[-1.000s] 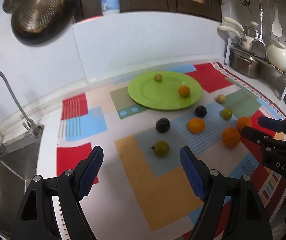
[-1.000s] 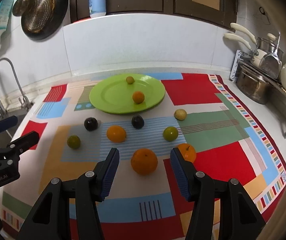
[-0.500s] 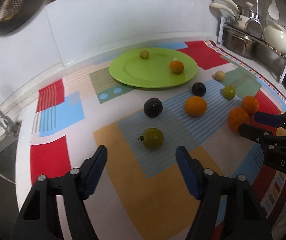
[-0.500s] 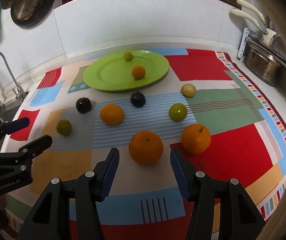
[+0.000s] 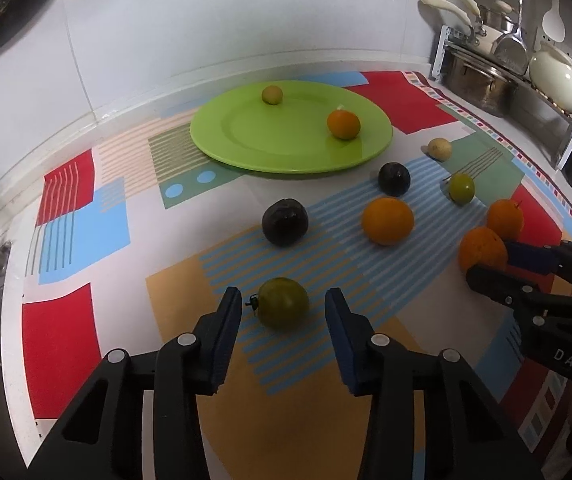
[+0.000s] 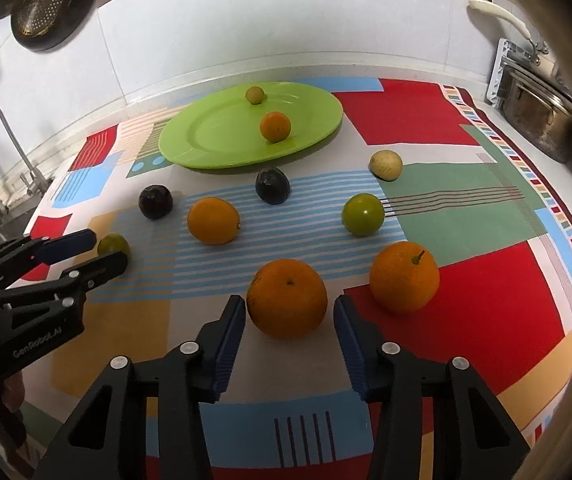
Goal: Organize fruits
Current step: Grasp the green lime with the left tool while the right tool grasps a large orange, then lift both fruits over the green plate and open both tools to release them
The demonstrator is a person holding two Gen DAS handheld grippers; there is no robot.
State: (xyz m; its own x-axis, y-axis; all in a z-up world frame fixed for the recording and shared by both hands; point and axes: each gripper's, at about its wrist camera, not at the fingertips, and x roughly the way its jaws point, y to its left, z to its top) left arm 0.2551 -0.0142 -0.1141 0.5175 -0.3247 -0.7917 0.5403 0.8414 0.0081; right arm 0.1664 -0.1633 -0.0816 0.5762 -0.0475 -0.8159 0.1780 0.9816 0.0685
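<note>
Both tongs have closed in on fruit since a second ago. Left gripper [image 5: 283, 312] is wide open, its blue pads either side of the green fruit [image 5: 283, 302] but not touching; earlier that fruit lay well ahead of the tips. Right gripper [image 6: 289, 314] is likewise wide open and holds nothing, with the big orange [image 6: 287, 298] now sitting between its pads, a slim gap on each side. A stemmed orange [image 6: 404, 276] lies just right of it. On the mat [image 6: 486, 300] the rest are spread as before: a third orange [image 6: 213, 220], two dark fruits [image 6: 272, 185] [image 6: 155, 201], a green one [image 6: 363, 214] and a pale one [image 6: 385, 164]. The plate [image 6: 213, 148] carries a small orange [image 6: 275, 127] and a small yellowish fruit [image 6: 254, 95], unchanged.
</note>
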